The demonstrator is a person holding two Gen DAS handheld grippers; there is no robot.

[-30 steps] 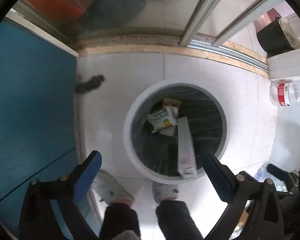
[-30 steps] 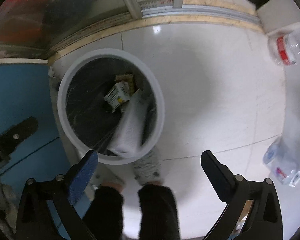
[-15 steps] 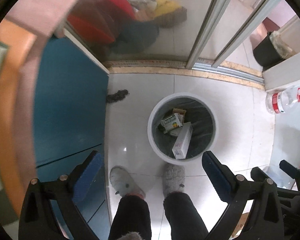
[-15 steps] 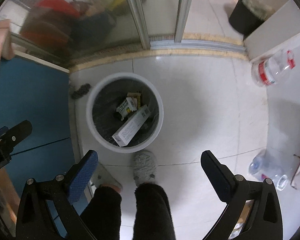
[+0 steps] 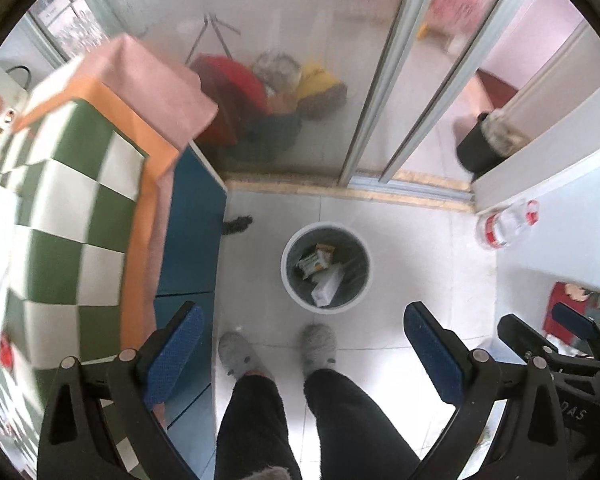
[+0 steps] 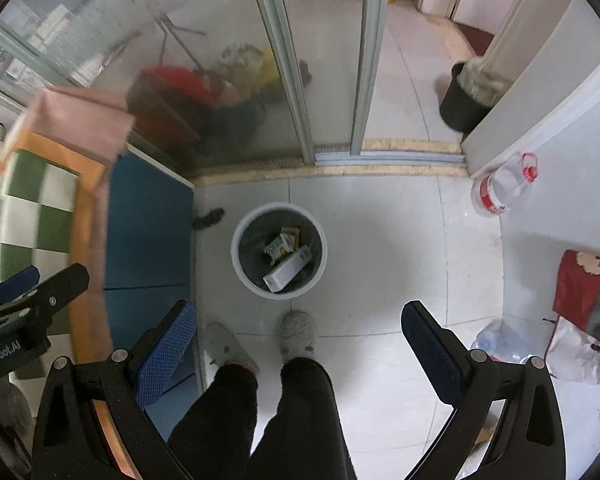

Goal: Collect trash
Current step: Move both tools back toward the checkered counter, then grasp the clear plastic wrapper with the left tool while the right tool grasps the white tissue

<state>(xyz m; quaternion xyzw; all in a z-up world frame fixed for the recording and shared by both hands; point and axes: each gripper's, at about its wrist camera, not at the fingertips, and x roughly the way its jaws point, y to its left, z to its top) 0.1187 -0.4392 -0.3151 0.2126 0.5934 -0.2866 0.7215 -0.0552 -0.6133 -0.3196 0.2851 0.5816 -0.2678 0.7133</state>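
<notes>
Two claws hang high above a pale tiled floor (image 6: pixel 380 240), both pointing down, and both gape wide with nothing between their blue pads.

Ahead of the left claw (image 5: pixel 300 344), between its fingers and well below them, stands a round white bin (image 5: pixel 326 268). Inside it lie a long white box (image 5: pixel 327 287) and a small green-and-white carton (image 5: pixel 313 263) beside it. Two grey slippers (image 5: pixel 318 344) stand on the floor just short of the bin's near rim, not touching it.

To the left of the left claw, a blue cabinet (image 5: pixel 192 248) runs up to the bin's side with a strip of bare floor between them. A checked cloth (image 5: pixel 68 220) with an orange border overhangs the cabinet's top edge.

Seen from the right claw (image 6: pixel 298 342), the bin sits ahead and slightly left of centre. Open floor spreads to the right of it as far as a white wall. A clear bottle (image 6: pixel 502 188) with a red label lies against that wall's foot. Beyond the bin, a sliding door track (image 6: pixel 380 157) crosses the floor's far edge.
</notes>
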